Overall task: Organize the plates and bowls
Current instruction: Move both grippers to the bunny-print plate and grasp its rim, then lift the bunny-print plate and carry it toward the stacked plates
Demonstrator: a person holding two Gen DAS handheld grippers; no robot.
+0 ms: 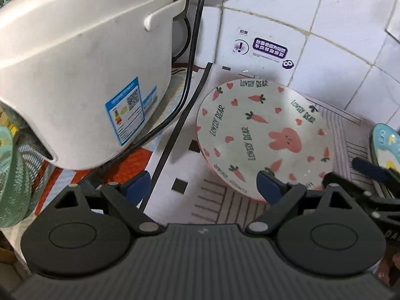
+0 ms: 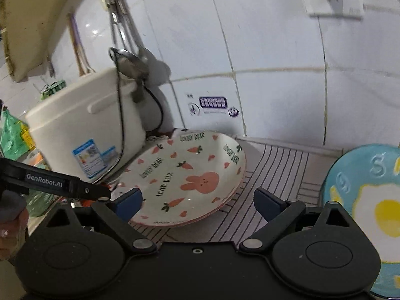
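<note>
Rabbit plate (image 2: 185, 177) in both views; egg bowl (image 2: 370, 215) whole only right.

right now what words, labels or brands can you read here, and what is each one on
"LOVELY BEAR": repeated on the rabbit plate.
"GenRobot.AI": on the left claw, as the right wrist view shows it.
"S": raised on the blue egg plate.
Purple wall sticker: blurred, unreadable.
Blue label on the white cooker: too small.

Blue egg-print plate (image 2: 362, 207) cut off at right edge.
</note>
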